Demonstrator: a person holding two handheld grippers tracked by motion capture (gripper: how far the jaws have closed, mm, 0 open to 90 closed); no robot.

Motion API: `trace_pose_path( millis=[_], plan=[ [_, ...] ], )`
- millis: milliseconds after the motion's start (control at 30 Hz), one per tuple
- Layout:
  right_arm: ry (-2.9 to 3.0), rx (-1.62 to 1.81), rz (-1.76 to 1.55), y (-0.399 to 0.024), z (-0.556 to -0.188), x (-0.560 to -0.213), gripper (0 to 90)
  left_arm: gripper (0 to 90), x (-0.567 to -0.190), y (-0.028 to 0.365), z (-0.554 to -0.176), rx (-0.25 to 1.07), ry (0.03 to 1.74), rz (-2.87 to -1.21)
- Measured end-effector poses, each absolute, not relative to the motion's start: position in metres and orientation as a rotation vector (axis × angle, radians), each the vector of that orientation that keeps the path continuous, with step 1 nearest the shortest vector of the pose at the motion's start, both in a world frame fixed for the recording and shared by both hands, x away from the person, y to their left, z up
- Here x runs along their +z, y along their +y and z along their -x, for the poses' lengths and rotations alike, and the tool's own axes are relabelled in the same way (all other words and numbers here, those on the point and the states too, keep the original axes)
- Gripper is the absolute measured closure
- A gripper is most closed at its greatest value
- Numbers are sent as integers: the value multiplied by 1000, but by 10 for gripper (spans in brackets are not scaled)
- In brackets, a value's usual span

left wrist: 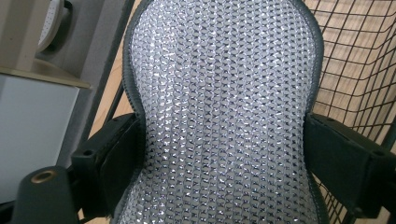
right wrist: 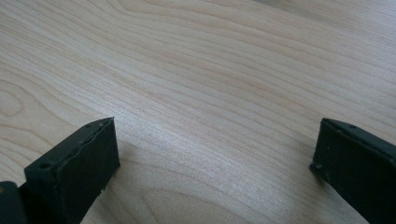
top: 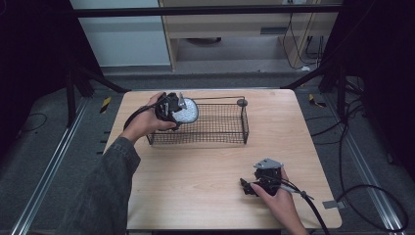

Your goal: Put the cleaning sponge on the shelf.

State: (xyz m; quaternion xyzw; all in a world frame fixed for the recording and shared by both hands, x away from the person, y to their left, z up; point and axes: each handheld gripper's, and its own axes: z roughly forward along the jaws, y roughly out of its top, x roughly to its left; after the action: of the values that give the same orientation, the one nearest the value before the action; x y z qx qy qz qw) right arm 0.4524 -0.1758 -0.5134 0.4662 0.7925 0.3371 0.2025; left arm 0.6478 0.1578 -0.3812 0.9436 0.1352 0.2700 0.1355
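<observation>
Wooden table (top: pixel 205 166), grey floor (top: pixel 49 147)

High view dim; black surrounds, table (top: pixel 205 166) evenly lit from overhead, soft shadows. Left gripper view sharp, glints scattered across the silver mesh pad (left wrist: pixel 224 112); background left blurred. Right gripper view bright, wood grain slightly soft, faint shadow beside jaws.

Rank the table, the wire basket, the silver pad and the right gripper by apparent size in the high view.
1. table
2. wire basket
3 and 4. silver pad and right gripper look alike; the pad is partly hidden behind the left gripper, so no ranking.
</observation>
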Motion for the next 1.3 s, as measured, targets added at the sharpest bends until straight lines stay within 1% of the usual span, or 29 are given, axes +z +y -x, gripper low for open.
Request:
trace_pose_path(
  millis=[67, 133, 200, 267, 367, 1000, 1133, 1300],
  plan=[
    [2212, 941, -1301, -176, -452, -513, 6, 107, -381, 159, -649, 776, 410, -2715],
    [2212, 942, -1301, -176, -452, -513, 6, 74, -382, 160, -650, 740, 434, -2708],
    [2212, 942, -1301, -176, -452, -513, 6, 63, -383, 160, -650, 713, 452, -2714],
    [2212, 942, -1301, -176, -452, -513, 6, 37, -382, 160, -650, 711, 471, -2695],
    [2212, 942, -1301, -176, -452, -513, 6, 31, -381, 161, -651, 714, 482, -2677],
    [2213, 941, -1304, -176, -452, -513, 6, 86, -365, 163, -636, 712, 489, -2582],
    [2213, 942, -1306, -176, -452, -513, 6, 97, -365, 163, -631, 701, 523, -2574],
    [2213, 942, -1305, -176, -452, -513, 6, 95, -367, 161, -623, 681, 590, -2518]
  ],
)
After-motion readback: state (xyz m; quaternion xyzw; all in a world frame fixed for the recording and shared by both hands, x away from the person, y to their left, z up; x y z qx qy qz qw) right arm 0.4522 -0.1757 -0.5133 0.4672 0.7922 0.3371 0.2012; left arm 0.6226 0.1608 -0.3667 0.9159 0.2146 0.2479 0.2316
